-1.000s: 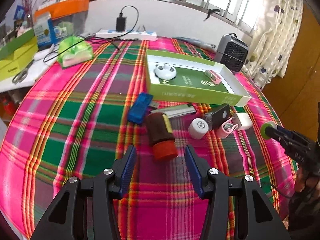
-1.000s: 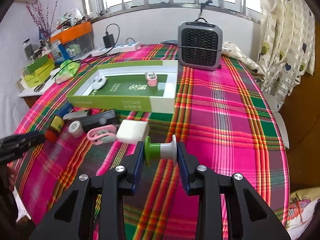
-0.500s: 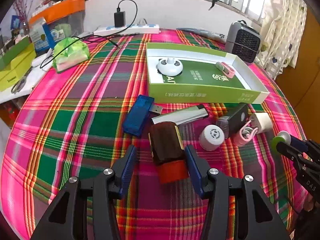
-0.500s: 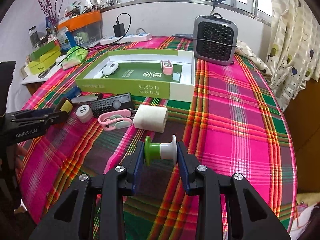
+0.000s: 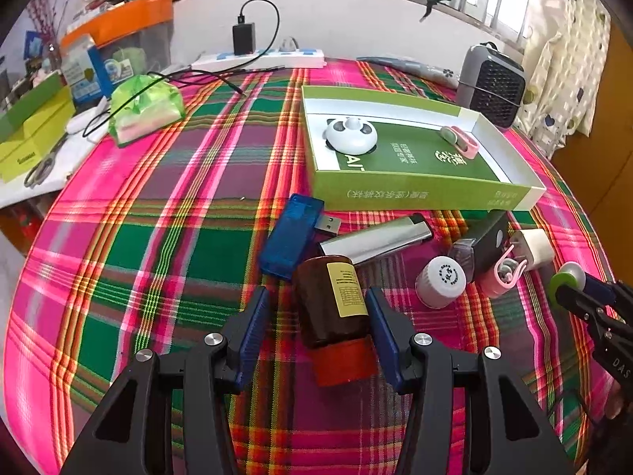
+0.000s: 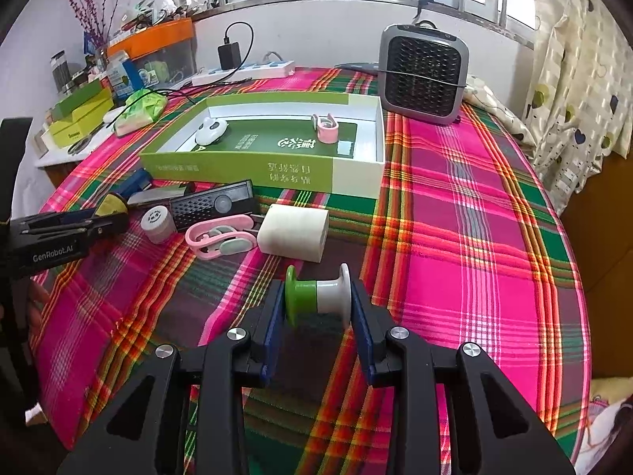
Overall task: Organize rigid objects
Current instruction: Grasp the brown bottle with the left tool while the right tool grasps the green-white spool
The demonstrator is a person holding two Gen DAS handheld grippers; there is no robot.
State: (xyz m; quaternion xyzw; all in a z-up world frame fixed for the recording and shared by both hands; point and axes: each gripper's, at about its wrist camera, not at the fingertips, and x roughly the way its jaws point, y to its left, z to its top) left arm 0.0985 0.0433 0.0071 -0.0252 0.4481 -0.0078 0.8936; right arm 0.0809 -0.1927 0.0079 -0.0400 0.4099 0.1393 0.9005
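The left gripper (image 5: pixel 316 316) stands with its jaws apart around a brown bottle (image 5: pixel 330 303) that lies on its side on the plaid tablecloth (image 5: pixel 178 245), red cap toward the camera; the right blue pad appears to touch the bottle's flank, while a clear gap shows between the left pad and the glass, so the bottle is not gripped. The right gripper (image 6: pixel 318 308) has a green-and-white spool (image 6: pixel 318 295) between its pads; the jaws have just been opening, and both pads look to lie against the spool's end flanges, though whether they press on it cannot be told. The spool sits low over the cloth, near the table's front edge. Just behind it lie a white charger block (image 6: pixel 293 232), pink nail clippers (image 6: pixel 221 237), a black perforated device (image 6: pixel 213 206) and a small white-capped jar (image 6: pixel 157 219). Beyond the bottle, a blue USB stick (image 5: pixel 290 237) and a silver lighter (image 5: pixel 376 239) lie touching one another, close to the front wall of the green box (image 5: pixel 415 194). The box stands open toward the table's far side and holds a panda-patterned white gadget (image 5: pixel 351 134) at its left end and a second pink clipper (image 5: pixel 461 141) toward its right. A grey fan heater (image 6: pixel 423 79) stands beyond the box's right corner at the far edge.
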